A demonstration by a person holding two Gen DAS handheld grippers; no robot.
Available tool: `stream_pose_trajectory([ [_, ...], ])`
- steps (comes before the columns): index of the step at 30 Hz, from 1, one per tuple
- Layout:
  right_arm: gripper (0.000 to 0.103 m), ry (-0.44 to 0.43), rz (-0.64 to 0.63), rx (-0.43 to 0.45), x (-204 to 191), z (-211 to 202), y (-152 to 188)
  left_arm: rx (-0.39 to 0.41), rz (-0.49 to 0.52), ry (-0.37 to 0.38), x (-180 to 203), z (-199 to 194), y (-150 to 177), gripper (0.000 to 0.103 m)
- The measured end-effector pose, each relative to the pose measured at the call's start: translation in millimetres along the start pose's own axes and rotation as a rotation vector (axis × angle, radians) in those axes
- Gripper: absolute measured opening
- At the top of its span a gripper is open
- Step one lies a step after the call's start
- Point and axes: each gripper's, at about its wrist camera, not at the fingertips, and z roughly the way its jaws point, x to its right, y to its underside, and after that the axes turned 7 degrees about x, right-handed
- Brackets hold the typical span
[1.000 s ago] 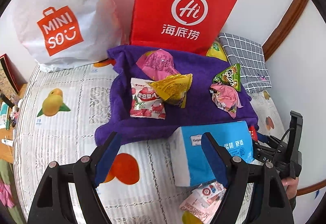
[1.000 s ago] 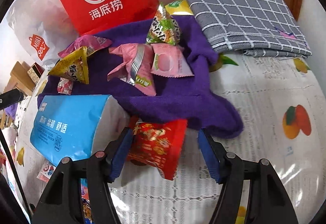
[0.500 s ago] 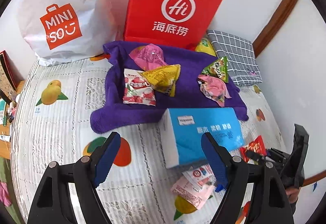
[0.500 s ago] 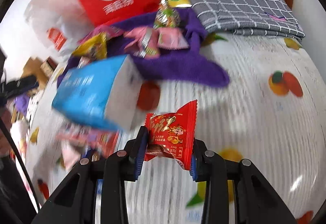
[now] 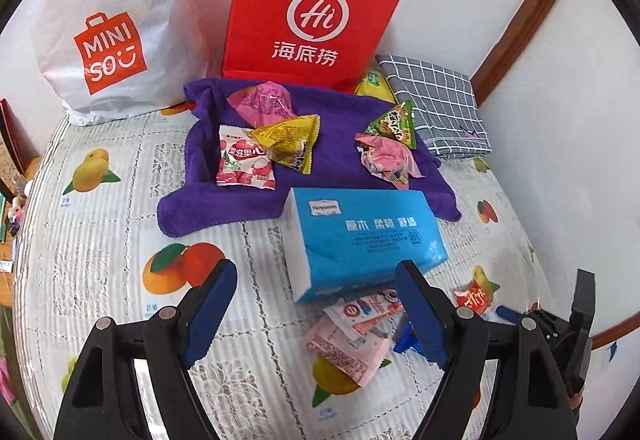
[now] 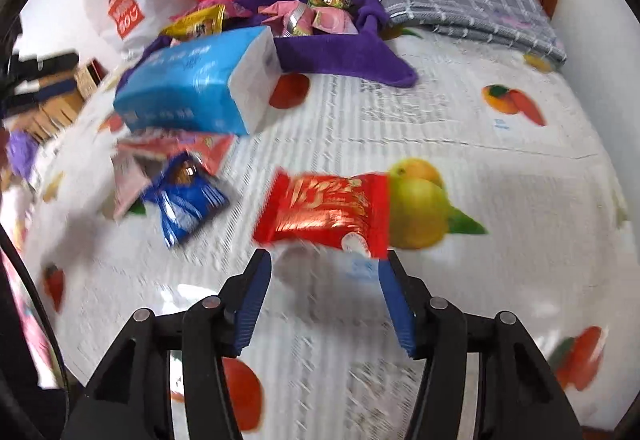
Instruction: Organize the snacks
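Red snack packet (image 6: 326,210) lies flat on the fruit-print tablecloth (image 6: 500,200) covering the desk, just ahead of the right gripper (image 6: 324,298). Its jaws have just been opening; they now stand released, with the packet beyond the tips and nothing between the pads. The left gripper (image 5: 316,314) hangs with jaws released and empty, near the blue tissue pack (image 5: 368,236).

Handling: the packet is judged light, with a crinkly, slippery foil skin and soft or brittle contents. Grip across the short width at mid-body; the crimped end seams would likely bend or slide free under the pads.

Orientation: in the right wrist view the long axis runs roughly left to right, tilted slightly, printed face up. The near edge sits close to the jaw tips, one corner over a printed pear.

Other wrapped snacks lie on the purple towel (image 5: 328,160) behind the tissue pack; a blue wrapped sweet (image 6: 182,198) lies left of the red packet.
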Motion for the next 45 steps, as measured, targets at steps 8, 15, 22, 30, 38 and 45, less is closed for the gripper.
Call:
stream_pose_trajectory([
  [8, 0.059, 0.113, -0.179, 0.055, -11.0, 5.0, -4.8, -0.001, 0.006, -0.01, 6.8, -5.9, 10.3, 0.08],
  [15, 0.066, 0.115, -0.243, 0.084, -19.7, 30.0, -28.8, -0.009, 0.0, -0.048, -1.0, -9.1, 15.7, 0.08],
  [22, 0.038, 0.013, -0.16, 0.081, -10.9, 46.7, -43.5, -0.02, -0.009, -0.063, -3.1, -5.0, 23.8, 0.08],
  [30, 0.038, 0.071, -0.029, 0.166, 7.1, 37.5, -27.2, -0.078, 0.005, -0.062, 13.4, 23.7, 54.8, 0.08],
  [38, 0.04, 0.058, 0.004, 0.17, 16.8, 38.5, -21.5, -0.094, -0.081, -0.102, 21.0, 52.8, 94.3, 0.078],
  [45, 0.043, 0.033, 0.017, 0.169, 19.7, 39.5, -20.9, -0.045, -0.092, -0.22, 41.3, 63.9, 92.4, 0.078],
])
